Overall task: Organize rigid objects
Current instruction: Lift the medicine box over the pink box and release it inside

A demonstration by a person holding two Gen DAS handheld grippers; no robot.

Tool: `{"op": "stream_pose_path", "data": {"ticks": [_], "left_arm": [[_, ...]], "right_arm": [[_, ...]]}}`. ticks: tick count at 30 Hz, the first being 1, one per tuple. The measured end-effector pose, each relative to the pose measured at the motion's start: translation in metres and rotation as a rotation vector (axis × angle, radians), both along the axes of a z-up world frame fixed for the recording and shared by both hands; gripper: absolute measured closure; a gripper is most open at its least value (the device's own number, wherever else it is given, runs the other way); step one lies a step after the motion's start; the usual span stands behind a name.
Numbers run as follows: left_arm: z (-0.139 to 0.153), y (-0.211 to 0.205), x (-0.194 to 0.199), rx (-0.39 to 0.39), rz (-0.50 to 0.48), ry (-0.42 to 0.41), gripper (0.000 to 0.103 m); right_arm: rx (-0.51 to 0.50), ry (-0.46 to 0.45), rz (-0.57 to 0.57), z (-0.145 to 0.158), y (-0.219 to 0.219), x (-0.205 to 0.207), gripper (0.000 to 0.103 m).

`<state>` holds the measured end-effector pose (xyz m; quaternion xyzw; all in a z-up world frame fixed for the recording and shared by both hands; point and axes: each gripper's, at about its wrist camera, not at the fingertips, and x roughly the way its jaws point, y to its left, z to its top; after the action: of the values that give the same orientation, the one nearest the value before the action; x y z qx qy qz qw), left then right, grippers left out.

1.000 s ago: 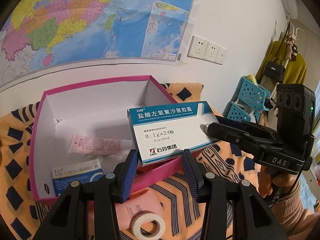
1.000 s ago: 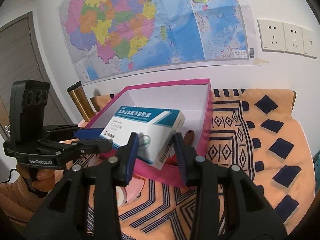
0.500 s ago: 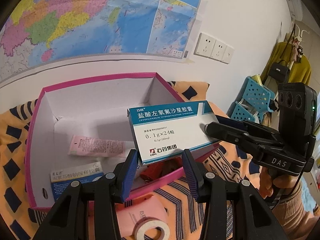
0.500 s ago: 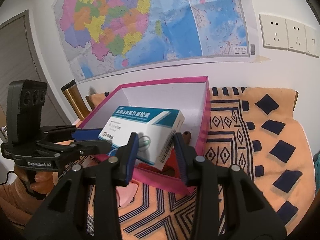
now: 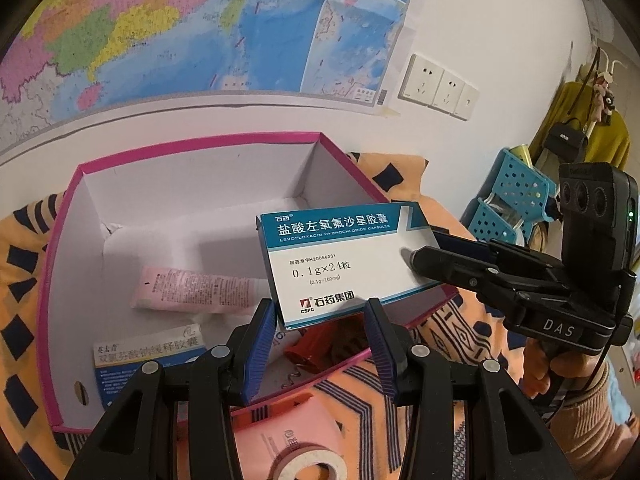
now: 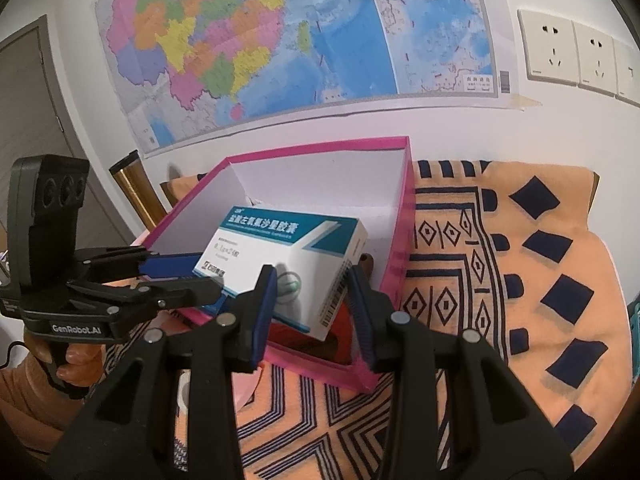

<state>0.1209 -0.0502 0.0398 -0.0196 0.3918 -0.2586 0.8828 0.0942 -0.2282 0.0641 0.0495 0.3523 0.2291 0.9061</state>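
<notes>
Left wrist view: my left claw and right claw each pinch an end of the levofloxacin capsule box, held above the pink box. Step: placing. Next: lower beside the pink tube, then release.

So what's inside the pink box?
The pink box holds a pink tube, a blue and white medicine packet and something red. The blue and white medicine carton held above covers part of the floor, hiding the rest.
</notes>
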Motion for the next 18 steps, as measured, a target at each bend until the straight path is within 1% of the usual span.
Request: {"op": "stream_pose_path", "data": {"ticks": [10, 18], "left_arm": [[-0.006, -0.003, 0.008, 0.013, 0.006, 0.022, 0.058], [-0.015, -0.003, 0.016, 0.020, 0.010, 0.047, 0.058]], "right_arm": [[-0.028, 0.022, -0.012, -0.005, 0.004, 0.006, 0.063], [-0.062, 0.021, -0.017, -0.005, 0.009, 0.007, 0.063]]}}
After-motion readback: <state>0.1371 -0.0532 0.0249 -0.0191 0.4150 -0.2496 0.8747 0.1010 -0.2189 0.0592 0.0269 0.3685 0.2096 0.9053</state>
